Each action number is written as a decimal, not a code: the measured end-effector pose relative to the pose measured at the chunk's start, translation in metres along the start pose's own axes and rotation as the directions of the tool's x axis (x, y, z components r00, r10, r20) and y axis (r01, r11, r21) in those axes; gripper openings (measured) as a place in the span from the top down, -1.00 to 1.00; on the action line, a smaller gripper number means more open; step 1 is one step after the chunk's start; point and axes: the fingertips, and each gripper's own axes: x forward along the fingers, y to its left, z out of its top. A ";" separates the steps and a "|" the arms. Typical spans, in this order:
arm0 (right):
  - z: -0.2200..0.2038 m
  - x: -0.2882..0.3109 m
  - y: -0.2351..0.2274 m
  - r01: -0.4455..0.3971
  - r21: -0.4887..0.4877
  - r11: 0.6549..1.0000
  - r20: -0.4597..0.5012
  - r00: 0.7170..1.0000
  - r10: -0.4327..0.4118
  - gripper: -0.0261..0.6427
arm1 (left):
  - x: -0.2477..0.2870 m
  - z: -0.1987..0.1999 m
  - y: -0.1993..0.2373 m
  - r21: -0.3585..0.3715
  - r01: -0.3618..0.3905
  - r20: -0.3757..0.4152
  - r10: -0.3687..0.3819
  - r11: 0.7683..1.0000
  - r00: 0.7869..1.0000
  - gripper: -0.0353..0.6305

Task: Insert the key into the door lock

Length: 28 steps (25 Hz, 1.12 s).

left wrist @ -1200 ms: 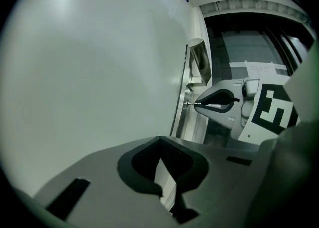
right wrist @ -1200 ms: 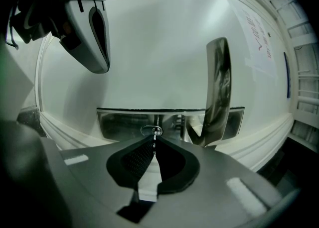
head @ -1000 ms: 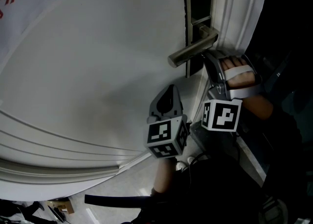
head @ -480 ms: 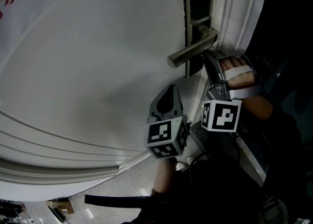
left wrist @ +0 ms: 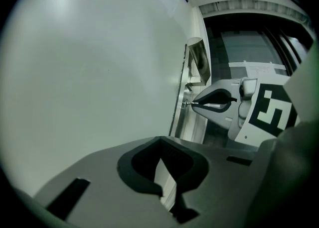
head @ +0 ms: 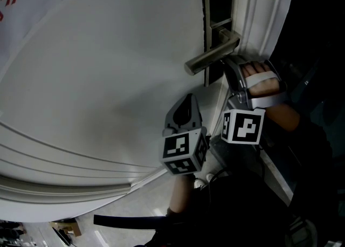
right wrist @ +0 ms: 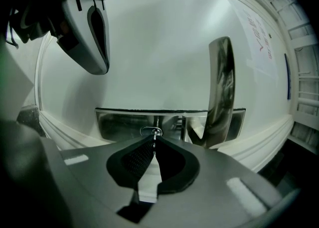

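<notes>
Right gripper (right wrist: 153,148): both jaws are closed on the key (right wrist: 155,136), which is clamped edge-on between the 2 pads. The key projects from the jaw tips toward 12 o'clock in the right gripper view. Its tip meets the round lock cylinder (right wrist: 151,132) on the brushed-metal lock plate (right wrist: 124,122). How far the blade has entered cannot be read.

The lever handle (right wrist: 222,87) stands at 2 o'clock from the jaw tips, apart from the key.

In the left gripper view, the key appears as a thin sliver at the right gripper's tips, touching the plate edge.

Left gripper (left wrist: 160,145): the jaws are closed tip to tip, with nothing between them. It points at the white door (head: 108,79), close to its face. In the right gripper view it hangs at 10 o'clock, well apart from the lock plate.

In the head view, the right gripper sits just under the handle at 6 o'clock. The left gripper lies at 7 o'clock from the handle, beside the right one.
</notes>
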 end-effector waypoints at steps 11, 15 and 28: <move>0.001 0.001 0.000 -0.002 -0.003 1.000 -0.002 1.000 0.002 0.88 | 0.003 -0.001 0.002 -0.004 0.005 -0.007 -0.005 1.000 1.000 0.89; 0.001 0.001 0.000 -0.001 -0.003 1.000 0.002 1.000 0.001 0.88 | 0.005 -0.002 0.000 -0.007 0.009 -0.011 -0.009 1.000 1.000 0.89; -0.002 0.002 -0.002 -0.009 0.017 1.000 0.005 1.000 0.008 0.88 | 0.006 -0.001 -0.007 0.004 0.013 -0.002 -0.013 1.000 1.000 0.89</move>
